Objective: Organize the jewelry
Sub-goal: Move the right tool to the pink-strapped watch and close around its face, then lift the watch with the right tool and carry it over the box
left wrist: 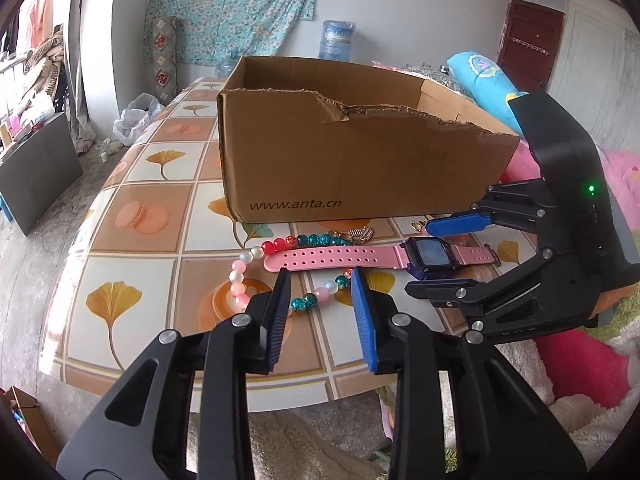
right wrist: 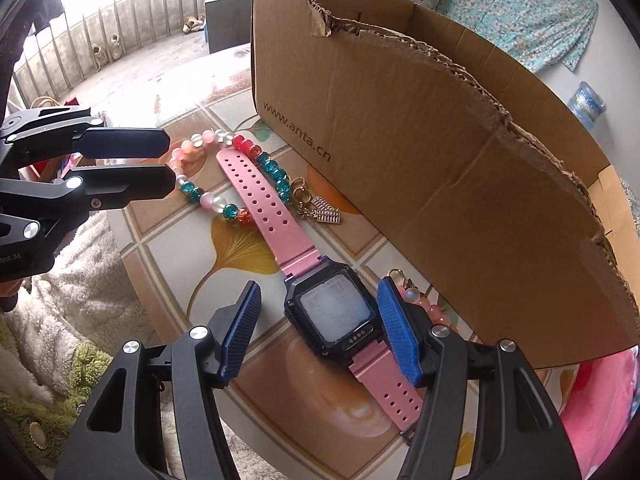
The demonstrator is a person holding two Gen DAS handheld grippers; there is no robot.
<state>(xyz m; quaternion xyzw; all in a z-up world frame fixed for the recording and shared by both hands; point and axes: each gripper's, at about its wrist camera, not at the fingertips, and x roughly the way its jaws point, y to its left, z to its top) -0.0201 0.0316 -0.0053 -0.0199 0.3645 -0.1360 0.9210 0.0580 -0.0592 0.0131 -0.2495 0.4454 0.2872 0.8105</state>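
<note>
A pink-strapped watch (left wrist: 360, 258) with a dark square face lies flat on the table in front of a torn cardboard box (left wrist: 352, 160). A bead bracelet (left wrist: 240, 276) of pink, red and teal beads lies partly under its strap, and a small gold charm (left wrist: 362, 234) lies by the box. My left gripper (left wrist: 320, 286) is open, just above the bracelet near the strap's end. My right gripper (right wrist: 318, 308) is open, its jaws on either side of the watch face (right wrist: 334, 312), not closed on it. The bracelet (right wrist: 224, 184) and charm (right wrist: 320, 208) also show in the right wrist view.
The table (left wrist: 140, 216) has a tiled cloth with leaf and macaron prints. Its front edge is close below my left gripper. Fluffy pink and white bedding (left wrist: 580, 360) lies to the right. The box (right wrist: 440, 160) is open-topped, with a ragged near wall.
</note>
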